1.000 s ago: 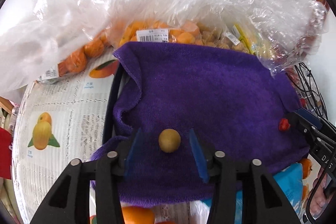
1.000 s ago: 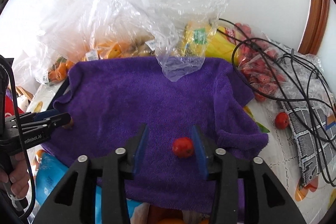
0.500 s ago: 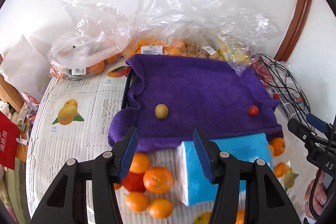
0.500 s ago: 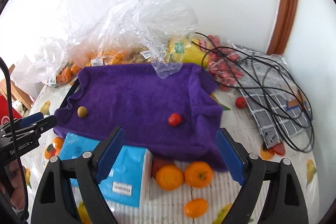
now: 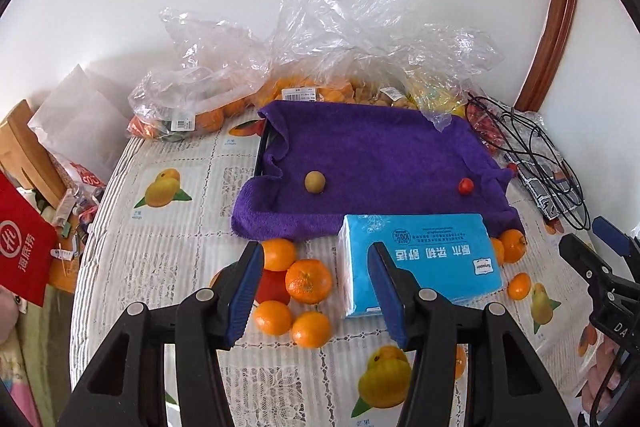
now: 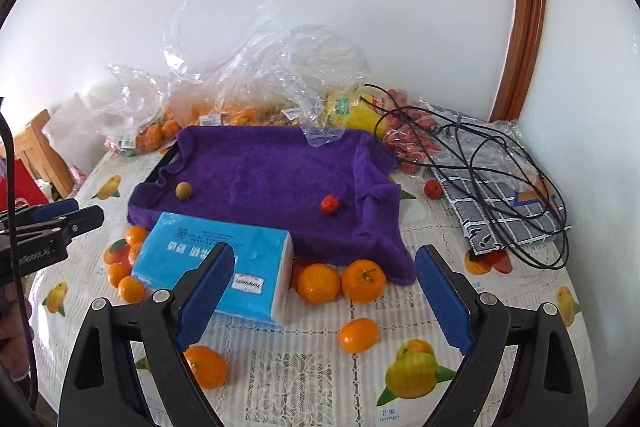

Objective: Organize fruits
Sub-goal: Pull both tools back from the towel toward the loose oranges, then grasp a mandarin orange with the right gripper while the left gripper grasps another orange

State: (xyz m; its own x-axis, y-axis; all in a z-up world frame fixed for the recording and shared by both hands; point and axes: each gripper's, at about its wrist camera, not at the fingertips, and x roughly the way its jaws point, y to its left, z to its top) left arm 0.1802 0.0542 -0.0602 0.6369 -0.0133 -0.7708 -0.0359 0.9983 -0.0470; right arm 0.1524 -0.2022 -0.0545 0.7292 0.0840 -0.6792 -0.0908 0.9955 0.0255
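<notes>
Barely started imo: just a small brown fruit [image 5: 315, 182] and a red fruit [image 5: 465, 185] sit on the purple towel [image 5: 380, 155]. The oranges [image 5: 308, 281] are loose on the bench [image 5: 168, 227], and both the left hand-held gripper [image 5: 316, 291] and the right hand-held gripper [image 6: 324, 301] are open and empty

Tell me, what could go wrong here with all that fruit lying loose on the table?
The oranges lie loose beside the tissue pack; a nudge could send them rolling off the table. The black cables sprawl beside the purple towel and could snag the right gripper. The small red fruit might bruise if squeezed.
</notes>
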